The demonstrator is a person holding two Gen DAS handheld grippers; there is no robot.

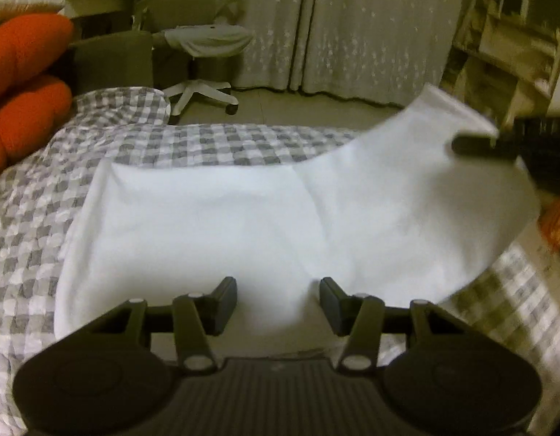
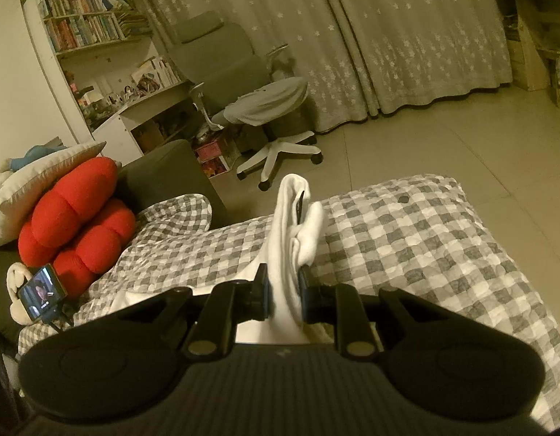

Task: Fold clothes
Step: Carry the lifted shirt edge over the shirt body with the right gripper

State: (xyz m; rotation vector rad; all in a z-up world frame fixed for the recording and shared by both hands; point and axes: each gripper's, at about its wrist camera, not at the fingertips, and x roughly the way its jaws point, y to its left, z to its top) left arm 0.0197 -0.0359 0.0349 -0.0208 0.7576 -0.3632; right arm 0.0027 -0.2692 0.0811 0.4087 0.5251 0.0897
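Right wrist view: your right gripper (image 2: 284,290) clamps the white cotton garment (image 1: 243,218), lifting its 2 o'clock corner mid-fold. Your left gripper (image 1: 278,290) stands open; lay the corner across.

Smooth white cloth garment (image 1: 214,225) lies on a puckered checked fabric bedspread (image 2: 425,239); both tools look matt black plastic.

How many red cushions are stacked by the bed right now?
2. Both sit left of the checkered bedspread in the right wrist view: the upper red cushion leans on a beige pillow, the lower red cushion directly beneath. More may be hidden behind.
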